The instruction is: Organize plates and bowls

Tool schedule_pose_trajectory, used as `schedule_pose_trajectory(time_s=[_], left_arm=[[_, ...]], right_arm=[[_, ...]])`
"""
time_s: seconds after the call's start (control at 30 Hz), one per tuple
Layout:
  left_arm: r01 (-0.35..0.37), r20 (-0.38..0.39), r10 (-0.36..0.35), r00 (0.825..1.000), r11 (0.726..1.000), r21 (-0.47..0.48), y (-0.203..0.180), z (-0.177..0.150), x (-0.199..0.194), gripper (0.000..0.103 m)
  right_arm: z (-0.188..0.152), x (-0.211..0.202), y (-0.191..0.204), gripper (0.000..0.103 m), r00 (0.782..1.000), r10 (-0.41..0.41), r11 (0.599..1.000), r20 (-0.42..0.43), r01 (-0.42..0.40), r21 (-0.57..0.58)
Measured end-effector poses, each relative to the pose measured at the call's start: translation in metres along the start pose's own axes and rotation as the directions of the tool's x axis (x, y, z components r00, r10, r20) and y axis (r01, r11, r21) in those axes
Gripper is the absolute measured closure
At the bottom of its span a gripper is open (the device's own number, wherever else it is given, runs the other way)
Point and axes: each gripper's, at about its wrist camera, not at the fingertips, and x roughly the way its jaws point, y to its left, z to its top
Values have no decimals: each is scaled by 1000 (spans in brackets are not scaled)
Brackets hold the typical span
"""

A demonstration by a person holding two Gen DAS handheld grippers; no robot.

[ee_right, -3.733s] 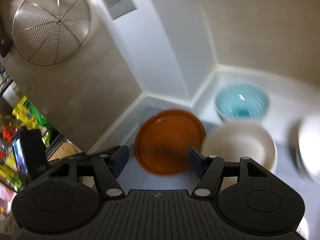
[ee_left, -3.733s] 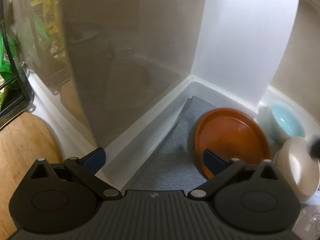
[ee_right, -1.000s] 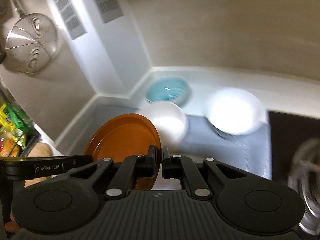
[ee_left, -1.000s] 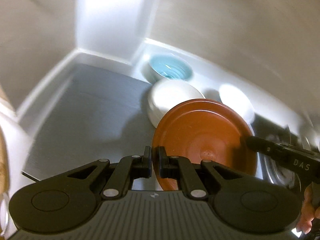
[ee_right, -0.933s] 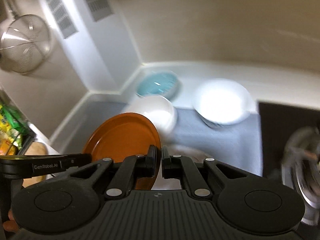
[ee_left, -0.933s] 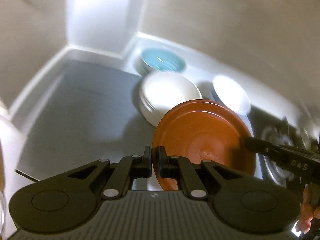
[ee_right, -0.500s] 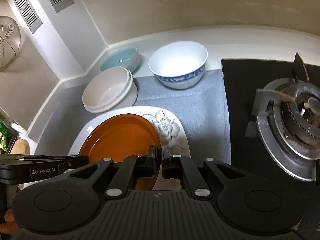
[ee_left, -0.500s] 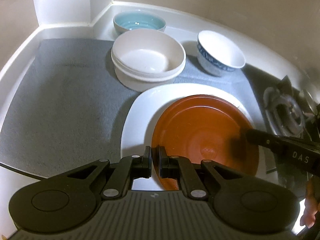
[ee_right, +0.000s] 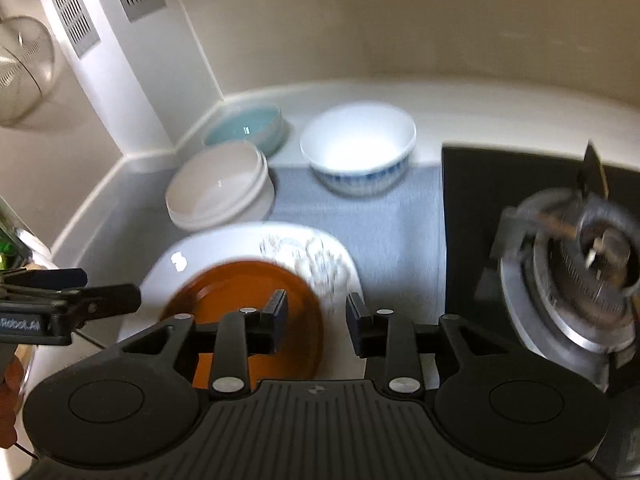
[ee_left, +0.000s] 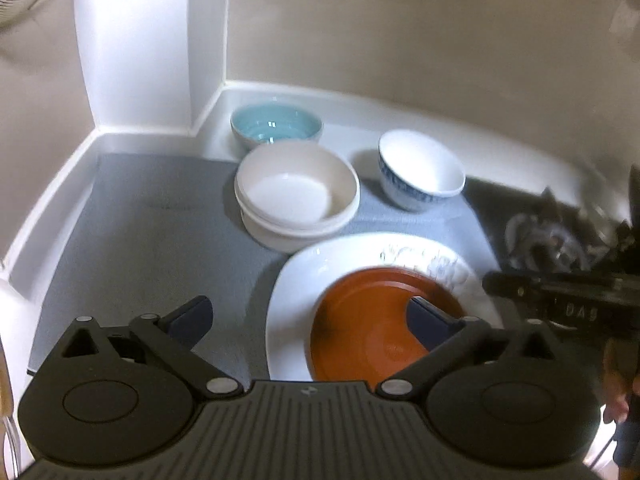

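The orange plate [ee_left: 372, 332] lay on the white flowered plate [ee_left: 296, 292] on the grey-matted tabletop [ee_left: 152, 224]. The left hand-held gripper [ee_left: 308, 316] and the right hand-held gripper [ee_right: 316, 320] were both opening, their pads clear of the rim. Three bowls stood behind.

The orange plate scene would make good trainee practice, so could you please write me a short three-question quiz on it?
1. True or false: the orange plate lies on the white floral plate.
2. How many bowls stand beyond the plates? A) two B) three C) four
3. Fill in: to the right of the grey mat sits a gas ____.

Key:
1. True.
2. B: teal bowl, cream bowl, blue-patterned bowl.
3. Burner.
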Motion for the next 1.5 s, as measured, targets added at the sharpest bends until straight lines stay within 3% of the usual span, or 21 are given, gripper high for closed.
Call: schedule_pose_trajectory(time_s=[0.2, 0.33, 0.43, 0.87, 1.5], left_arm=[[-59, 42, 63, 997, 993, -101, 30, 33, 6, 0], [-92, 33, 100, 994, 976, -197, 57, 54, 27, 0], [-111, 6, 116, 993, 966, -232, 71, 64, 45, 0], [-155, -47, 150, 988, 977, -144, 82, 80, 108, 0], [-164, -107, 151, 983, 977, -134, 86, 89, 141, 0]], right_arm=[[48, -4, 9, 54, 995, 72, 997, 68, -70, -24], [74, 20, 17, 53, 992, 121, 992, 34, -122, 15], [83, 44, 22, 53, 995, 100, 994, -2, -99, 35], [99, 105, 38, 53, 995, 76, 994, -67, -71, 83], [97, 148, 41, 53, 991, 45, 994, -128, -31, 109]])
